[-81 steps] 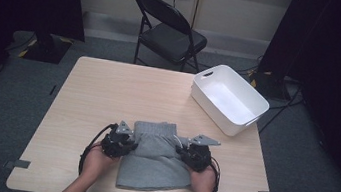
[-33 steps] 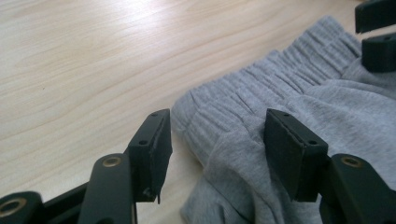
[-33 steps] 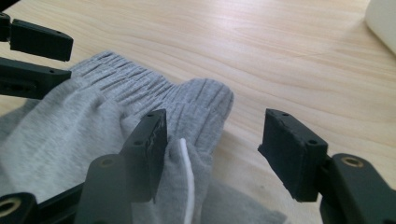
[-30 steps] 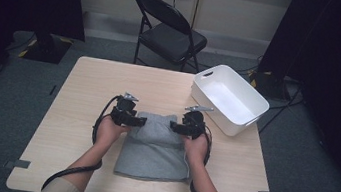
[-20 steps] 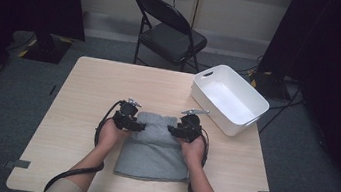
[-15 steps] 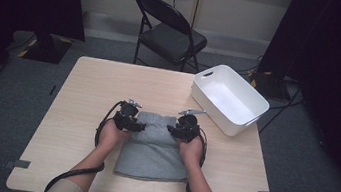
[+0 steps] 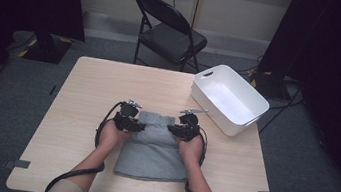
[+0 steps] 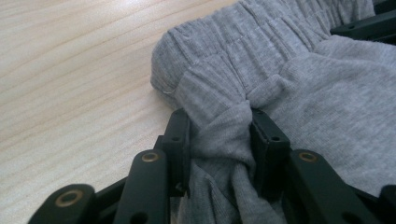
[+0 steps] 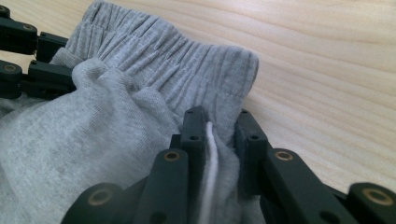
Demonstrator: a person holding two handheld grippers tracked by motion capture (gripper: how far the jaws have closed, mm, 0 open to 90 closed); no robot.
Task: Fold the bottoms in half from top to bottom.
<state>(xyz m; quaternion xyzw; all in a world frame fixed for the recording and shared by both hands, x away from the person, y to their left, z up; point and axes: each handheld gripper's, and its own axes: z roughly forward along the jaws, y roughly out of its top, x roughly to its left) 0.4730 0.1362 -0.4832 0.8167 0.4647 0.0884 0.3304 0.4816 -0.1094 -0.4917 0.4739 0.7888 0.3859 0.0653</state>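
A grey folded garment [image 7: 153, 151] with a ribbed elastic waistband [image 8: 261, 42] lies on the wooden table [image 7: 110, 82], waistband at the far end. My left gripper [image 7: 137, 124] sits at its far left corner; in the left gripper view its jaws [image 8: 219, 133] have just been closing and now pinch a bunched fold of grey cloth. My right gripper [image 7: 174, 130] is at the far right corner. Its jaws [image 9: 219, 128] have also just been closing and press on the cloth below the waistband [image 9: 187, 60], with a white strip [image 9: 210, 163] between them.
A white plastic bin [image 7: 228, 101] stands at the table's back right, close to my right hand. A black folding chair [image 7: 170, 30] is behind the table. Bare wood surrounds the garment on the left and the far side.
Both grippers left the garment's middle sides for its far corners, then drew slightly inward onto the cloth. Their jaws went from spread to closed on the fabric.
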